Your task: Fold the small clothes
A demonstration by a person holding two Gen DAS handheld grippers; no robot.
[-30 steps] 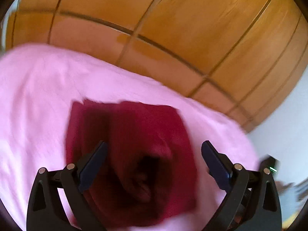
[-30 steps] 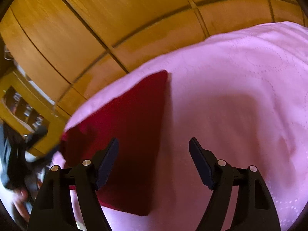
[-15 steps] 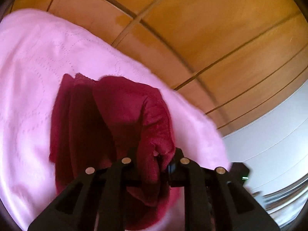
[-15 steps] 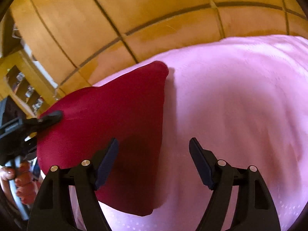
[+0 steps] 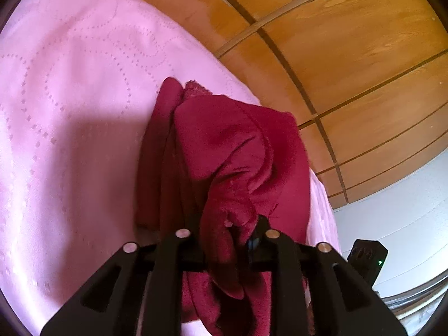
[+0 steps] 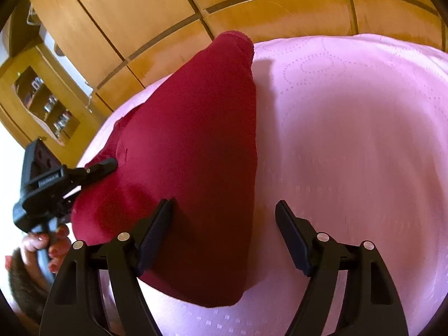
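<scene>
Wood-panelled wardrobe doors (image 6: 117,22) form the backdrop, with a pink quilted bedspread (image 5: 70,98) in front of them as the work surface. At far left of the right wrist view a wooden shelf unit (image 6: 42,103) holds small items too blurred to identify.

Left gripper (image 5: 228,238) is clamped on a bunched edge of the dark red garment (image 5: 232,145). Its jaws have just eased apart slightly after closing hard, but cloth is still pinched between them and spills out below. In the right wrist view the same gripper (image 6: 107,165) bites the garment's left edge and lifts it off the bedspread into a tented shape; the person's hand (image 6: 44,246) grips its handle.

Garment (image 6: 190,154) sits near the bed's edge by the wardrobe, with its right edge and near corner down on the bedspread.

Right gripper (image 6: 224,232) has jaws well apart and grips nothing. Its left finger (image 6: 155,232) overlaps the garment in view, contact unclear; the right finger is over bare bedspread.
</scene>
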